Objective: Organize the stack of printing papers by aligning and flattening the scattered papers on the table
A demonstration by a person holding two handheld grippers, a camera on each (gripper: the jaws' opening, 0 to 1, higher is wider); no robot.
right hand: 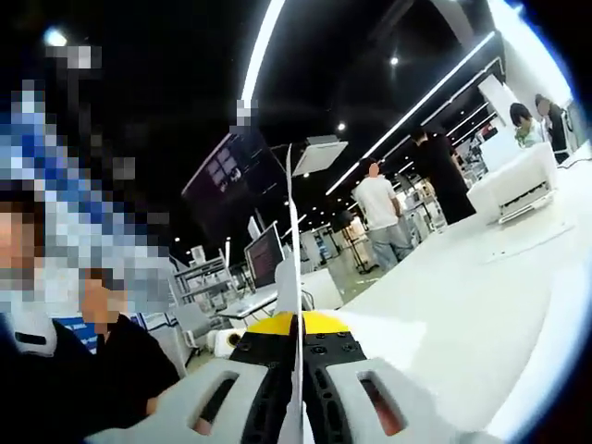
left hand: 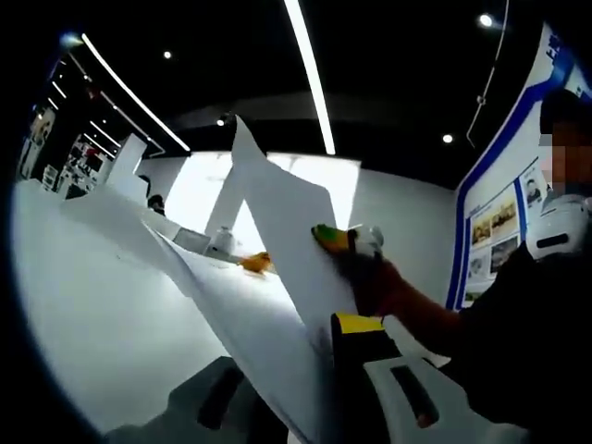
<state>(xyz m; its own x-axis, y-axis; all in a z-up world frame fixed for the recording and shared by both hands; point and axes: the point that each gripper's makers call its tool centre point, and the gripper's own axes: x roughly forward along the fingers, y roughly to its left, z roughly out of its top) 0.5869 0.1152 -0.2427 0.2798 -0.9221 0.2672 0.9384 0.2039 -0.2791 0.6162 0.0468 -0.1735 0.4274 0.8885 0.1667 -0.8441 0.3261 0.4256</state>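
So the paper stack (left hand: pixel 277 305) is lifted up off the white table (left hand: pixel 83 305) right now, pinched from two sides. The left gripper (left hand: pixel 319 398) has its jaws closed on the lower part of the sheets, and the right gripper (right hand: pixel 298 388) is clamped tight on an edge, so in its own view the paper runs up as a thin line between the jaws. Top corners fan apart and one sheet sticks up higher than the rest, so they're not lined up yet. What I'd worry about: loose sheets sliding out if either grip eases, or a crease where the jaws bite. There's a white box-like thing (right hand: pixel 513 190) further down the table, maybe a printer or bin, too far off to tell what's in it.
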